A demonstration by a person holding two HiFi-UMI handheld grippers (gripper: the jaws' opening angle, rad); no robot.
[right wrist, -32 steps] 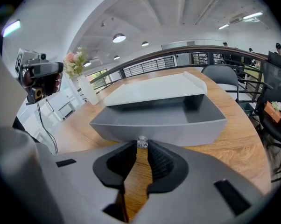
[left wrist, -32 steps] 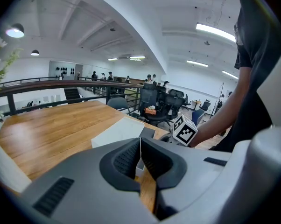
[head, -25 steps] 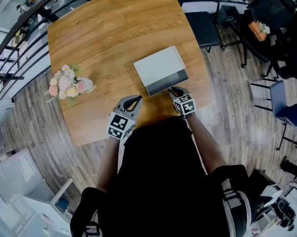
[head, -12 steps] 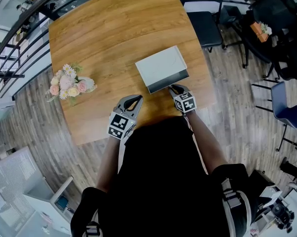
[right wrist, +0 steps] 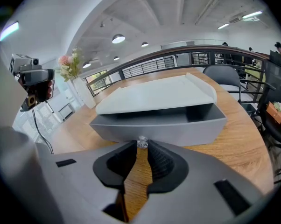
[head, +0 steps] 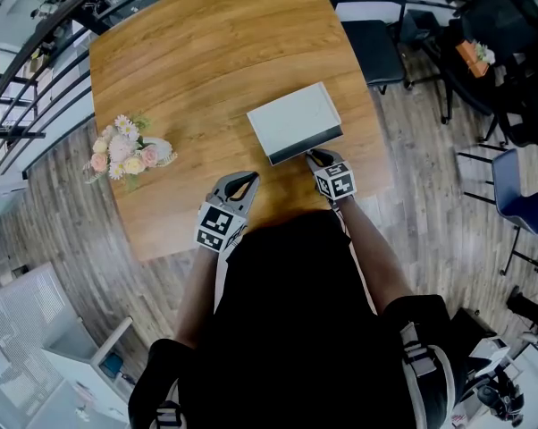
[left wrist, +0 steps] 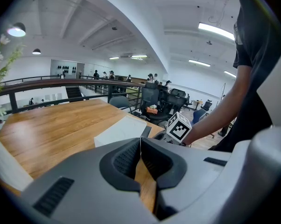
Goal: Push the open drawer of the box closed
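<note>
A grey-white box [head: 294, 117] stands on the wooden table [head: 189, 52], with its drawer [head: 306, 147] sticking out a little toward me. In the right gripper view the drawer [right wrist: 159, 125] shows a narrow dark gap under the box top [right wrist: 154, 94]. Its small clear knob [right wrist: 142, 143] sits between the tips of my right gripper [right wrist: 142, 148], which is shut on it. In the head view this right gripper [head: 314, 156] touches the drawer front. My left gripper [head: 242, 180] rests low over the table left of the box, shut and holding nothing. The left gripper [left wrist: 140, 141] faces the box [left wrist: 119, 129].
A vase of pink and white flowers [head: 126, 155] lies at the table's left edge. A black chair [head: 367, 25] stands past the far right corner and a blue chair [head: 519, 195] further right. A railing [head: 28, 70] runs along the left.
The right gripper has edged forward against the drawer, and the drawer has slid a little further into the box. The left gripper has stayed where it was.
</note>
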